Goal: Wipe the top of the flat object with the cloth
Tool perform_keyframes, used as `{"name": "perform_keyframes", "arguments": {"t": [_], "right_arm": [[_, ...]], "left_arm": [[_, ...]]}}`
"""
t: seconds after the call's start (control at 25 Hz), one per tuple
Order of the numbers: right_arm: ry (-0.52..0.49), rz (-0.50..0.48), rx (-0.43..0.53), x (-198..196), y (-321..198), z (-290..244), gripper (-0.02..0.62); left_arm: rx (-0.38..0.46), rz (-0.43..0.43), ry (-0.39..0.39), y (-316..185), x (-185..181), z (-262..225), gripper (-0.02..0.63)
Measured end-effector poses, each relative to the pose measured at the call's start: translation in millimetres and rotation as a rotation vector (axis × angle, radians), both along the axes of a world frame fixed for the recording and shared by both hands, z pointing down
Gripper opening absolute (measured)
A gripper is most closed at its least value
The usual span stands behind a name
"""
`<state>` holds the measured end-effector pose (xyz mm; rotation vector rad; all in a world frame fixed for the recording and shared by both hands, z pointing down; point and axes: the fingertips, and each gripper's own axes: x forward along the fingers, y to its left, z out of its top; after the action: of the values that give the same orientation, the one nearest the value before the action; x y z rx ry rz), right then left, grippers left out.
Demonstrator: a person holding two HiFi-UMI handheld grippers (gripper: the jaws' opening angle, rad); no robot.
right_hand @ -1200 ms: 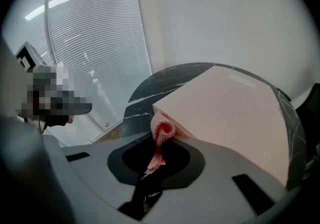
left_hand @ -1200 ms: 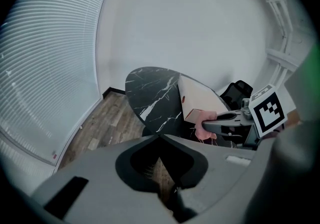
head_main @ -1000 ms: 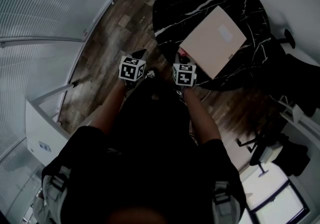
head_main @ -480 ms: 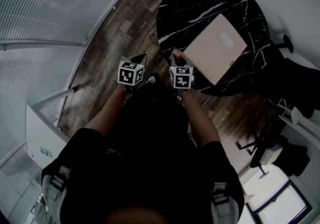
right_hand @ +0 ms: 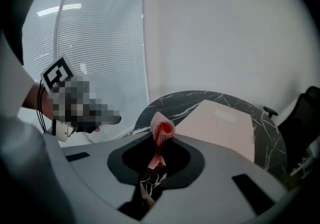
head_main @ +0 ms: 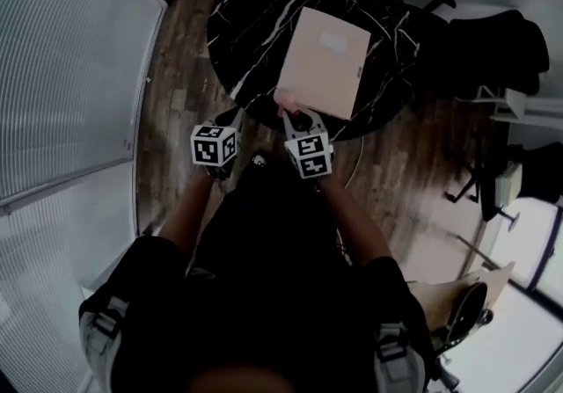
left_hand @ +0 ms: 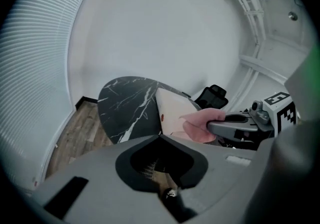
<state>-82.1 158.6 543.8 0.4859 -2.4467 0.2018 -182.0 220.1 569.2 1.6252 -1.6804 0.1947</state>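
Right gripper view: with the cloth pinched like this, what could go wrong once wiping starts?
1. The right gripper pinches the cloth into a narrow bunch. Little of it sticks out, so the jaw tips may scrape the flat object instead of wiping it.
2. The flat object lies loose near the rim of the table, and the left gripper is off it, shut and empty. A wiping push could slide it.

Wears a black short-sleeved top (head_main: 264,294), with pale harness straps (head_main: 98,323) and dark buckles at both shoulders. Leaves the forearms bare. Bears a white marker cube (head_main: 214,145) printed with black squares on the left gripper (head_main: 230,115), and another on the right gripper (head_main: 288,108). Shows smooth grey gripper shells (left_hand: 75,178) with dark rounded recesses.
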Motion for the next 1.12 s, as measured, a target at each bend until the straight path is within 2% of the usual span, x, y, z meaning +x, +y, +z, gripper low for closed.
{"name": "perform_keyframes", "arguments": {"t": [0.12, 0.4, 0.56, 0.84, 1.12], "right_arm": [[-0.026, 0.132, 0.015, 29, -20, -13, 0.028], [-0.084, 0.228, 0.03, 74, -32, -34, 0.025], [-0.115, 0.273, 0.026, 96, -37, -43, 0.023], [-0.144, 0.309, 0.029, 157, -39, -67, 0.021], [-0.193, 0.292, 0.079, 203, -24, -97, 0.021]], "left_arm": [[0.018, 0.08, 0.005, -24, 22, -2, 0.0], [0.06, 0.159, 0.012, -49, 74, -20, 0.0], [0.056, 0.157, 0.001, -52, 93, -25, 0.0], [0.075, 0.139, -0.029, -50, 141, -44, 0.0], [0.158, 0.1, -0.067, -39, 191, -83, 0.0]]}}
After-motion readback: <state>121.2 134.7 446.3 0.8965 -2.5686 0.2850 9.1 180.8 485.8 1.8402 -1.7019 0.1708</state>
